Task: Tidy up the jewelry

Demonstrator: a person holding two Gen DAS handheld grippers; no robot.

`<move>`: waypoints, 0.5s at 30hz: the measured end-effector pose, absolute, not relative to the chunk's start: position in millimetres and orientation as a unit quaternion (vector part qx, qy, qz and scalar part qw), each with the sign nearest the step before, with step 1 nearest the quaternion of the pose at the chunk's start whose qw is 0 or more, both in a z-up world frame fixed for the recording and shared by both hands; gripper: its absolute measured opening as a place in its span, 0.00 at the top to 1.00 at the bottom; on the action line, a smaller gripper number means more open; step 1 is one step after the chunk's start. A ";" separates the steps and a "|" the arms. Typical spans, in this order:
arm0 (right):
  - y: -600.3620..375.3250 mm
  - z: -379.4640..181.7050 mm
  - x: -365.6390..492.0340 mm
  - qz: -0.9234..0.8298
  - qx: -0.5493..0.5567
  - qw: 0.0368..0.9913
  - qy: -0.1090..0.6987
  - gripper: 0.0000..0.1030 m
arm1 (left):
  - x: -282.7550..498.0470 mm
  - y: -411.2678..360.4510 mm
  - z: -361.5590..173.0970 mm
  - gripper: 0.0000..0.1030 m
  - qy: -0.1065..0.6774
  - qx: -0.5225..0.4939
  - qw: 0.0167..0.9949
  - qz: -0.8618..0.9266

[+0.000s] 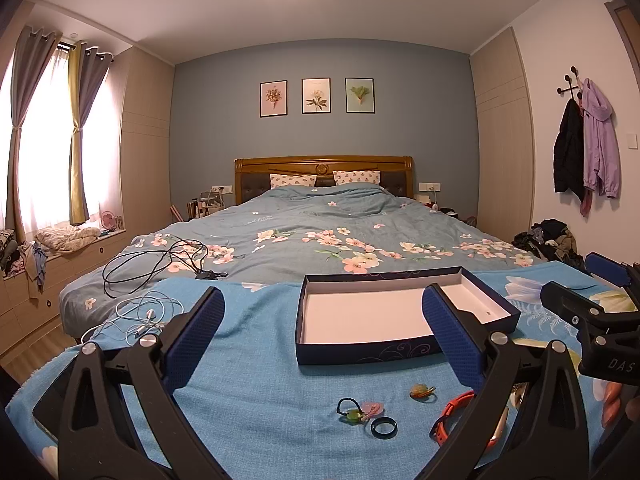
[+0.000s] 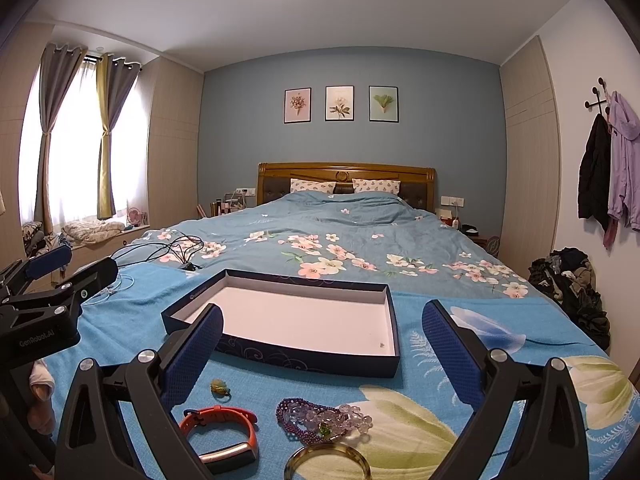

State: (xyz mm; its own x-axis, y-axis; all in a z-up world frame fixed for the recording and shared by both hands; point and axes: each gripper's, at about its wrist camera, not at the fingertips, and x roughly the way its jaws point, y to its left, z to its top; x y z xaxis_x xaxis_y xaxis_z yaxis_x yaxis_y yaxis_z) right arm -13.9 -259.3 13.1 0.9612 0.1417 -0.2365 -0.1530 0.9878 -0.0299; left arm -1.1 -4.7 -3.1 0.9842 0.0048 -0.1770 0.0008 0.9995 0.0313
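A shallow dark blue box (image 1: 360, 352) with a white inside stands on the blue cloth; it also shows in the right wrist view (image 2: 280, 356). In front of it lie a dark ring (image 1: 384, 427), a green and pink charm (image 1: 356, 414), a small orange charm (image 1: 422, 391) (image 2: 220, 387), an orange band (image 1: 450, 416) (image 2: 224, 432), purple and clear bead bracelets (image 2: 320, 420) and a yellow bangle (image 2: 328, 462). My left gripper (image 1: 324, 336) is open and empty above the cloth. My right gripper (image 2: 322, 348) is open and empty above the beads.
Black cables (image 1: 160, 264) and white earphones (image 1: 140, 320) lie on the bed to the left. A pile of clothes (image 2: 572, 292) lies on the floor at the right. Each gripper shows at the edge of the other's view.
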 end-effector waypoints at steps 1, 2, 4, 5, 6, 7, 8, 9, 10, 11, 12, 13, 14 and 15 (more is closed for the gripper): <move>-259.8 13.2 -13.6 0.074 -0.024 0.990 0.118 0.07 | -1.1 -4.9 -3.3 0.06 0.089 0.016 0.996 0.001; -259.8 13.2 -13.6 0.074 -0.023 0.990 0.118 0.07 | -1.0 -4.9 -3.2 0.06 0.089 0.016 0.996 0.002; -259.7 13.1 -13.8 0.075 -0.022 0.990 0.118 0.07 | -0.9 -4.9 -3.3 0.06 0.089 0.015 0.996 0.001; -259.3 13.0 -13.7 0.074 -0.023 0.990 0.118 0.07 | -0.9 -5.3 -3.5 0.06 0.088 0.015 0.996 0.002; -259.0 12.9 -13.9 0.074 -0.024 0.990 0.118 0.07 | -0.9 -4.9 -3.1 0.06 0.089 0.016 0.996 0.002; -259.4 12.8 -14.0 0.074 -0.024 0.990 0.118 0.07 | -0.8 -5.2 -3.4 0.06 0.089 0.016 0.996 0.000; -259.6 12.9 -13.9 0.074 -0.023 0.990 0.118 0.07 | -1.4 -4.6 -1.9 0.06 0.089 0.015 0.996 0.000; -259.4 12.8 -14.0 0.074 -0.023 0.990 0.118 0.07 | -1.3 -4.7 -1.8 0.06 0.089 0.015 0.996 0.001; -259.4 12.5 -14.4 0.074 -0.023 0.990 0.118 0.07 | -1.2 -5.1 -2.0 0.06 0.089 0.016 0.996 0.001; -259.3 12.8 -14.1 0.073 -0.024 0.990 0.118 0.07 | -1.2 -5.4 -2.2 0.06 0.088 0.016 0.996 0.001; -259.5 13.0 -13.8 0.075 -0.023 0.990 0.118 0.07 | -1.3 -5.3 -2.2 0.06 0.088 0.016 0.996 0.001; -259.3 12.8 -13.8 0.074 -0.024 0.990 0.118 0.07 | -1.2 -5.4 -2.1 0.06 0.089 0.015 0.996 0.001; -259.5 12.8 -14.0 0.074 -0.024 0.990 0.118 0.07 | -1.3 -5.3 -2.2 0.06 0.089 0.015 0.996 0.001; -259.8 12.6 -14.6 0.074 -0.023 0.990 0.118 0.07 | -1.3 -5.5 -2.3 0.06 0.089 0.015 0.996 0.000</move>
State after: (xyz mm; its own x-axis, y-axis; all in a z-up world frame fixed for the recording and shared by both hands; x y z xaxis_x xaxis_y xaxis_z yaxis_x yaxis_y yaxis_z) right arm -14.6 -259.8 12.6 0.9612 0.1411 -0.2370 -0.1520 0.9880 -0.0286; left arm -1.3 -5.5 -2.3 0.9842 0.0031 -0.1770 0.0022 0.9995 0.0300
